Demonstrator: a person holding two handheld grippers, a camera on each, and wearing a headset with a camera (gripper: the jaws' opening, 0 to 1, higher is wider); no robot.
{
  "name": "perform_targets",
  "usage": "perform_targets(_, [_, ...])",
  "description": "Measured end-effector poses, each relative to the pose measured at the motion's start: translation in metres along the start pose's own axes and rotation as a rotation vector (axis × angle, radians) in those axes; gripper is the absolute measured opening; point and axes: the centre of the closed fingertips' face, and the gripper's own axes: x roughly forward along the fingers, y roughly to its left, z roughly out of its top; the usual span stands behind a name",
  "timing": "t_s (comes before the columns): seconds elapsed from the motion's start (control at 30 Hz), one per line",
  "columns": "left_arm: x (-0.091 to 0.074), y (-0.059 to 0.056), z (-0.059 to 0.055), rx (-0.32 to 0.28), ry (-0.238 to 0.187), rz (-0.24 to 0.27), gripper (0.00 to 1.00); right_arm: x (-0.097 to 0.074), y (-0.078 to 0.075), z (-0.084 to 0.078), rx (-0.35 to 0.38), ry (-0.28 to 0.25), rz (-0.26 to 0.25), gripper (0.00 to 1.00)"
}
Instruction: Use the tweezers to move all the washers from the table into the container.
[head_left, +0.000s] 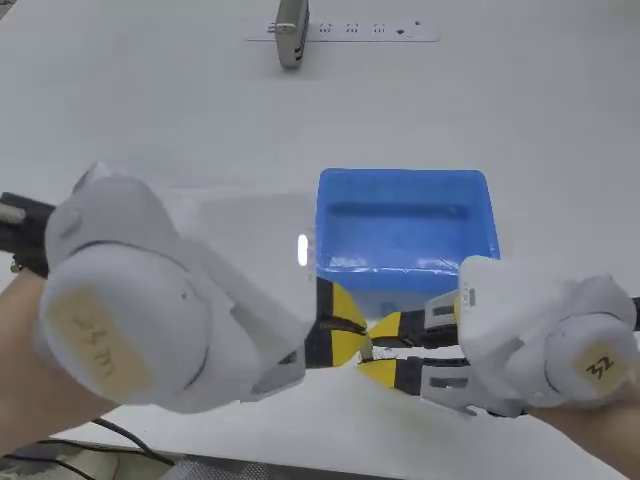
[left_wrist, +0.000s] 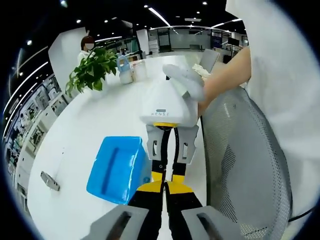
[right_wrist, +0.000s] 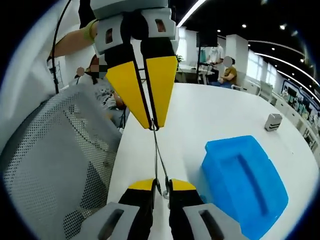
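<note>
My left gripper (head_left: 348, 335) and right gripper (head_left: 388, 355) wear smooth white plastic shells, matt with a faint sheen on the rounded backs. My fingertips carry yellow-and-black pads (right_wrist: 134, 82), flat and dull, rubbery to look at. Between them runs the thin grey metal tweezers (right_wrist: 157, 155), bare and slightly shiny. At the centre of the head view sits the blue rectangular plastic container (head_left: 405, 225), smooth and glossy, catching light along its rim. Under it the white table (head_left: 150, 100) is smooth and matt. At the top edge lies a white plastic power strip (head_left: 350, 30) with a brushed grey metal-looking block (head_left: 291, 35). On the left of the right gripper view, a grey mesh chair back (right_wrist: 55, 165) shows woven, perforated cloth.
</note>
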Motion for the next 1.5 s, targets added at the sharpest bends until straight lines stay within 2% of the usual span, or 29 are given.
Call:
perform_targets(0.17, [0.000,0.007,-0.003,-0.029,-0.001,-0.001,0.00,-0.001,-0.003,0.001,0.042,-0.019,0.002,0.07])
perform_targets(0.33, [-0.001,0.005,-0.004,-0.019,0.013,-0.023,0.00,-0.001,-0.001,0.003,0.049,-0.009,0.010,0.10])
perform_targets(0.4, [-0.001,0.004,-0.003,-0.015,0.015,-0.030,0.00,-0.004,-0.003,0.009,0.049,-0.027,-0.003,0.13])
perform_targets(0.47, [0.000,0.003,-0.002,-0.012,0.018,-0.036,0.00,-0.010,-0.004,0.020,0.046,-0.057,-0.005,0.12])
perform_targets(0.53, [0.002,0.003,-0.001,-0.013,0.020,-0.041,0.00,-0.013,-0.004,0.027,0.035,-0.064,-0.003,0.10])
perform_targets(0.63, [0.004,0.002,-0.001,0.001,0.019,-0.043,0.00,-0.011,0.001,0.024,-0.003,-0.034,0.020,0.03])
perform_targets(0.73, [0.006,-0.001,-0.004,0.003,0.021,-0.058,0.00,-0.011,0.002,0.023,-0.009,-0.020,-0.004,0.02])
perform_targets(0.77, [0.006,-0.002,-0.004,-0.014,0.012,-0.058,0.04,-0.011,0.001,0.023,-0.017,-0.016,-0.017,0.02])
perform_targets(0.8, [0.005,-0.005,-0.002,-0.053,-0.020,-0.061,0.08,-0.012,0.000,0.022,-0.008,-0.017,-0.023,0.02])
perform_targets(0.87, [0.003,-0.007,0.000,-0.098,-0.057,-0.054,0.15,-0.013,0.000,0.021,0.012,-0.019,-0.038,0.02])
perform_targets(0.97, [-0.003,-0.007,-0.001,-0.177,-0.116,-0.011,0.21,-0.017,-0.002,0.018,0.061,-0.036,-0.070,0.02])
perform_targets(1.07, [-0.010,-0.006,-0.001,-0.268,-0.192,0.051,0.28,-0.021,-0.004,0.016,0.135,-0.080,-0.093,0.02])
perform_targets(1.13, [-0.016,-0.003,-0.002,-0.329,-0.238,0.110,0.35,-0.023,-0.006,0.016,0.188,-0.114,-0.102,0.01])
perform_targets(1.23, [-0.024,-0.003,-0.003,-0.414,-0.319,0.175,0.42,-0.032,-0.008,0.022,0.293,-0.175,-0.099,0.02])
perform_targets(1.4, [-0.036,0.001,-0.009,-0.538,-0.436,0.286,0.52,-0.052,-0.017,0.032,0.340,-0.215,-0.114,0.02])
perform_targets(1.5, [-0.043,0.006,-0.015,-0.550,-0.460,0.371,0.54,-0.064,-0.024,0.037,0.343,-0.222,-0.141,0.02])
